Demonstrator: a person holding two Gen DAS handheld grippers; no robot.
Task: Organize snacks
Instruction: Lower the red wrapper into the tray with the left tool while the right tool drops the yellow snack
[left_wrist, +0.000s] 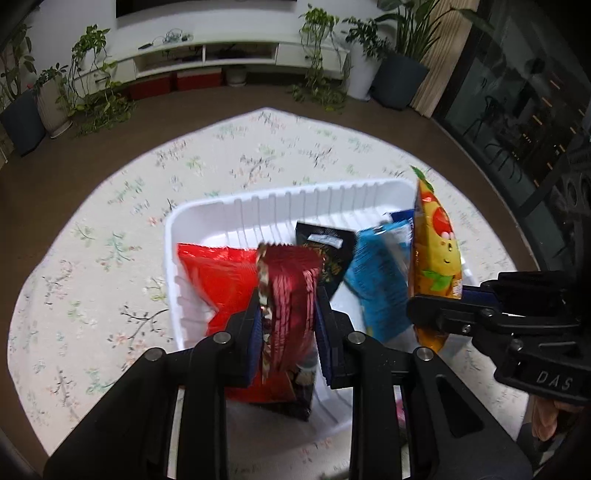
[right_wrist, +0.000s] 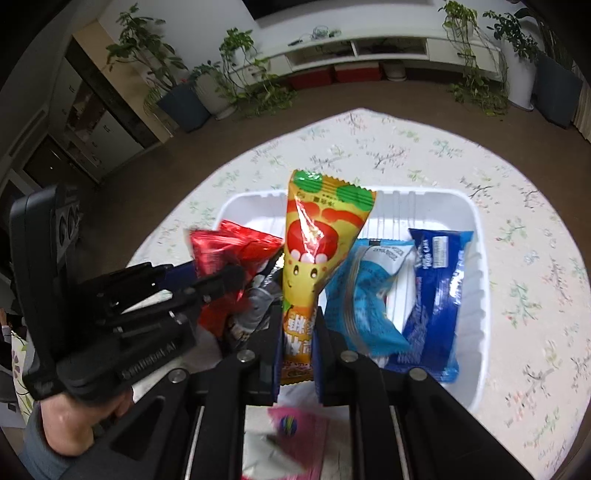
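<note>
Both grippers clenched on light, crinkly, slippery foil packets over the white tray (left_wrist: 177, 236) at frame centre: left gripper (left_wrist: 288, 332) pinches the dark red packet (left_wrist: 291, 288), right gripper (right_wrist: 297, 354) the yellow packet (right_wrist: 314, 251), each low at its flat end, probably the firmest hold.

The left gripper (left_wrist: 288, 325) was black plastic with blue pads (left_wrist: 254, 334) inside its fingers and round silver screws on top. The right gripper (right_wrist: 298, 354) looked the same, black with blue pads (right_wrist: 277, 363). One side had the white letters "DAS". The hand (right_wrist: 70, 424) had bare skin and a grey sleeve.
</note>
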